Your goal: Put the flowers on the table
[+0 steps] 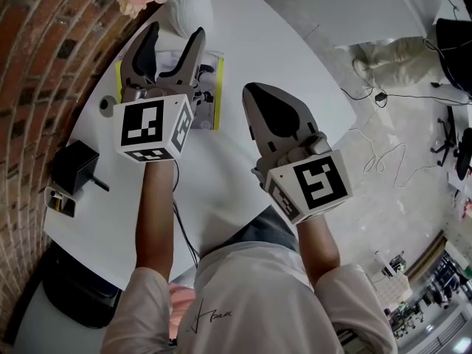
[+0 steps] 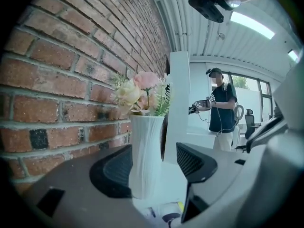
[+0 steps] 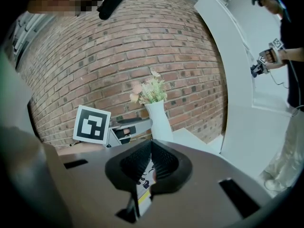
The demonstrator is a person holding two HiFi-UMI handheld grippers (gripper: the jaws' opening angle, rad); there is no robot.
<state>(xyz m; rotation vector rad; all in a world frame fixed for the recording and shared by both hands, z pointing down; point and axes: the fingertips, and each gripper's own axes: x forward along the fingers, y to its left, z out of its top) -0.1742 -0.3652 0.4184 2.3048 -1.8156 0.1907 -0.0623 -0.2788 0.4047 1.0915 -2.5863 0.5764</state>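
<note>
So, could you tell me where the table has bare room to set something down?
The widest bare table lies right of the booklet, out to the curved edge. A smaller patch lies between the black box and the near edge. Crowded along the brick wall: vase, booklet, box.

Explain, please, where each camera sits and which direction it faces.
Head view: on the person's head, looking steeply down at the table; both forearms, the left tool and the right tool show.
Left gripper view: on the left tool, facing the vase beside the brick wall; its open jaws show.
Right gripper view: on the right tool, facing the same wall; its shut jaws show.
Shared: all three views see the vase.
</note>
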